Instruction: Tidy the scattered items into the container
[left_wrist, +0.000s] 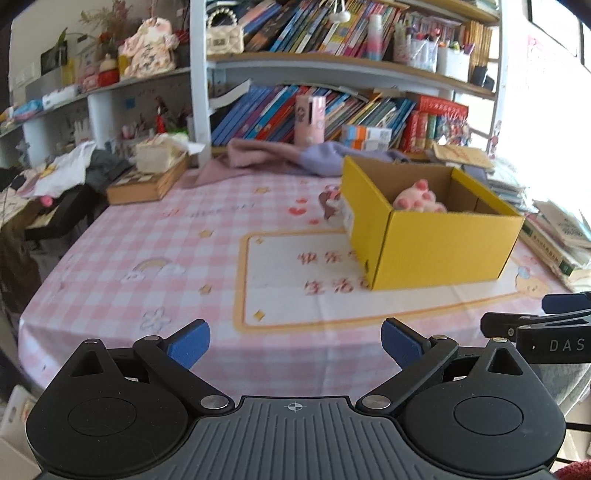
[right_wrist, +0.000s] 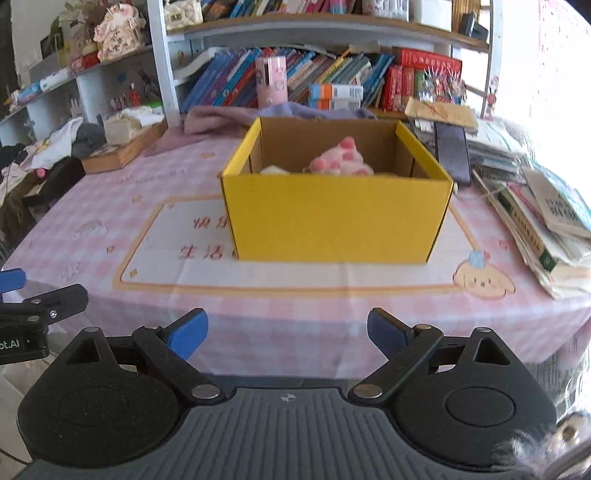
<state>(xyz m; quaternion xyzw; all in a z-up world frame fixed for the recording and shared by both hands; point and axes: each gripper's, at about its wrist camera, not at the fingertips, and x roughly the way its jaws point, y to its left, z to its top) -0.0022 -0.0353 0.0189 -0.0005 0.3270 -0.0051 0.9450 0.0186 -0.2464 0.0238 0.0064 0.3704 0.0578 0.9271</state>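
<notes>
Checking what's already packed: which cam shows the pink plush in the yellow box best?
Right wrist view. It faces the yellow box nearly square-on, and the pink plush pokes above the front wall near the frame's middle. The left wrist view catches the box corner-on at the right, with the plush smaller and partly hidden behind the side wall.

The left hand-held gripper (left_wrist: 295, 345) hangs over the near edge of the worktop (left_wrist: 155, 236), its blue pads wide apart with nothing between them. To the far right stands a yellow box (left_wrist: 436, 243) holding a pink plush toy (left_wrist: 419, 199). A small figure (left_wrist: 331, 206) sits just beside the box's left wall.
</notes>
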